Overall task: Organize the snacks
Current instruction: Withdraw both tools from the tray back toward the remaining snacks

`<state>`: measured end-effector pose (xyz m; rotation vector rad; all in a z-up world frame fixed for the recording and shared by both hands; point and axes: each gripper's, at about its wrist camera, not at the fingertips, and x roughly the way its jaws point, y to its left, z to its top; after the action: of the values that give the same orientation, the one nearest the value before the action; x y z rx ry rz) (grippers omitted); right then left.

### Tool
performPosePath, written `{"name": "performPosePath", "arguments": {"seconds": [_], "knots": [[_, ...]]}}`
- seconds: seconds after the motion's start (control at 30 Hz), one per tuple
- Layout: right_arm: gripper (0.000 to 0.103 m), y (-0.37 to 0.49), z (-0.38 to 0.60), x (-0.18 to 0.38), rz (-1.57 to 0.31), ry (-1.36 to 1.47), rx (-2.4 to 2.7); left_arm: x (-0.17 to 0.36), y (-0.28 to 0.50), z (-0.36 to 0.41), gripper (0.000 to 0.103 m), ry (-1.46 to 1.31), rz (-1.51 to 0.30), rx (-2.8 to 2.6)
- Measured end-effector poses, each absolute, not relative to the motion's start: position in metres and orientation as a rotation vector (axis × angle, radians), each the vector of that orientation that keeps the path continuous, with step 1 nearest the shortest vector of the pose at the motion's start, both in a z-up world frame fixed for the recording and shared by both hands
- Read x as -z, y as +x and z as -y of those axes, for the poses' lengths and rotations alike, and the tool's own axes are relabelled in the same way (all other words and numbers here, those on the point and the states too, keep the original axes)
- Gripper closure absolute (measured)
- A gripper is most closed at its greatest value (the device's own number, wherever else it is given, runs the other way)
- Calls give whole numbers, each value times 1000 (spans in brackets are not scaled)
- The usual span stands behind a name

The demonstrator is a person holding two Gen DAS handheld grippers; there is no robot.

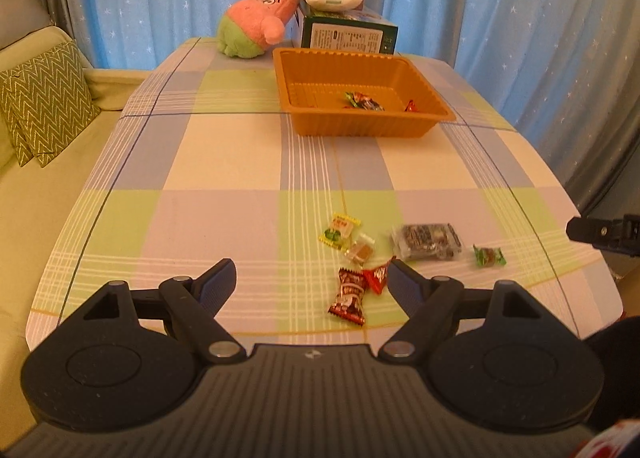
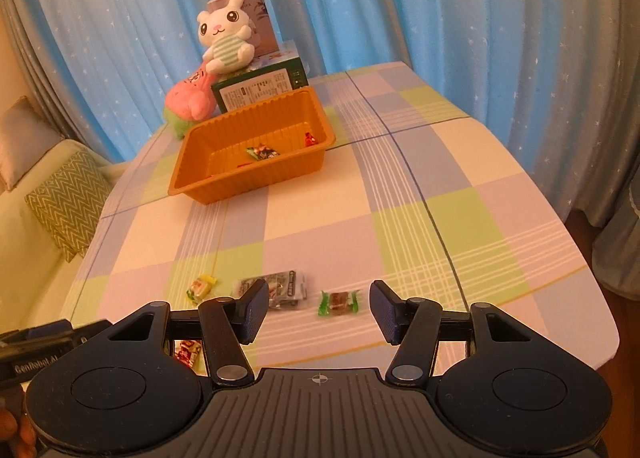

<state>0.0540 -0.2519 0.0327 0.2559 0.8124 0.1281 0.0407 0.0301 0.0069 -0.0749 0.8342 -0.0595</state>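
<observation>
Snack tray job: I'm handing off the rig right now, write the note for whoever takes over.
Left hand-held gripper: open, empty, low over the near table edge by the dark red candy and red candy.
Right hand-held gripper: open, empty, lined up on the green-ended candy.
Done: a few wrapped candies already lie in the orange tray.
Left: six loose on the tablecloth, namely those three, the yellow-green packet, the clear-wrapped brown sweet and the grey packet. Move all to the tray.
</observation>
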Motion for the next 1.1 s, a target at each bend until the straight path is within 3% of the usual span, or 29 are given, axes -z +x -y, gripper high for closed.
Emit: {"name": "performPosePath", "arguments": {"seconds": [1.1], "knots": [[47,75,253,34,-928,313,-93,67,88,2,72,-37,-986,171]]}}
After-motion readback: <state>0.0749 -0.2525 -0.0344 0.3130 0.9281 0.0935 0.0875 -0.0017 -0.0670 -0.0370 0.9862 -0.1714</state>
